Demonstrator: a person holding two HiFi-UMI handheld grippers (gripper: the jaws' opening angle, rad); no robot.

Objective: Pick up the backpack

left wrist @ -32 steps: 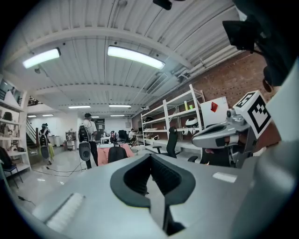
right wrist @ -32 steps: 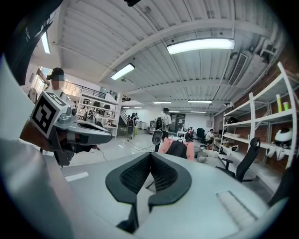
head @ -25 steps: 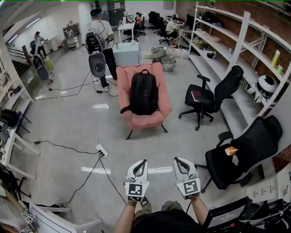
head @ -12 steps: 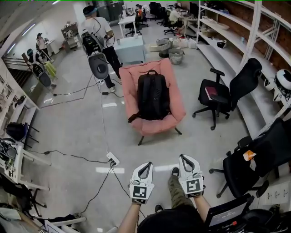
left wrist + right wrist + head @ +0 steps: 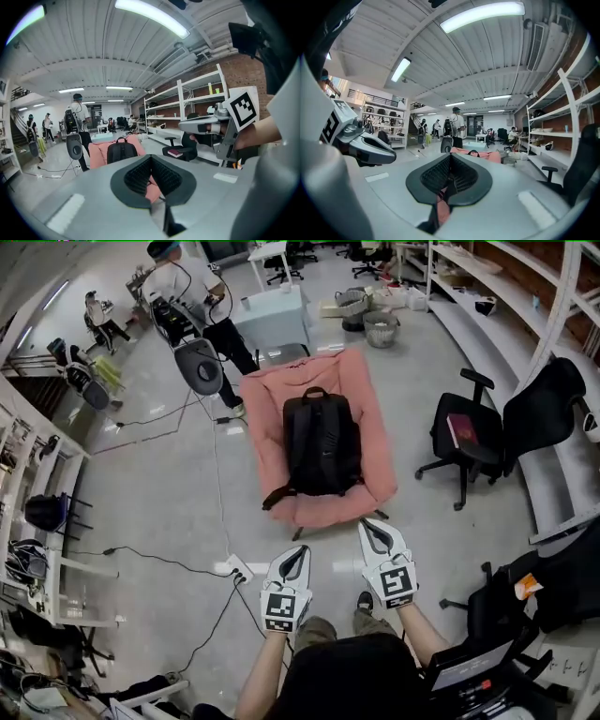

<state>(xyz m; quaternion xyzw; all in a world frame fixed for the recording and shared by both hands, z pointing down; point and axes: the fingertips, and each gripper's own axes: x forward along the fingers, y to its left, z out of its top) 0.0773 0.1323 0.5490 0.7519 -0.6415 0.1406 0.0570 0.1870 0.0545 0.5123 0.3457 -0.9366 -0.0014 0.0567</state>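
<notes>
A black backpack [image 5: 322, 443] stands upright against the back of a pink lounge chair [image 5: 375, 442]; it also shows in the left gripper view as the backpack [image 5: 121, 151], and only its top handle [image 5: 474, 152] peeks over the chair in the right gripper view. My left gripper [image 5: 298, 555] and right gripper [image 5: 368, 531] are both shut and hold nothing. They hover over the floor just short of the chair's front edge, pointing at it, side by side.
A black office chair [image 5: 511, 423] with a red book on its seat stands right of the pink chair. Another office chair [image 5: 553, 582] is at my near right. White shelving [image 5: 487, 296] lines the right wall. A power strip [image 5: 240, 569] and cables lie at left. A person [image 5: 183, 287] stands behind.
I have walked forward: the pink chair and backpack have come much closer and now sit just ahead of both grippers. The grippers stay shut and side by side.
</notes>
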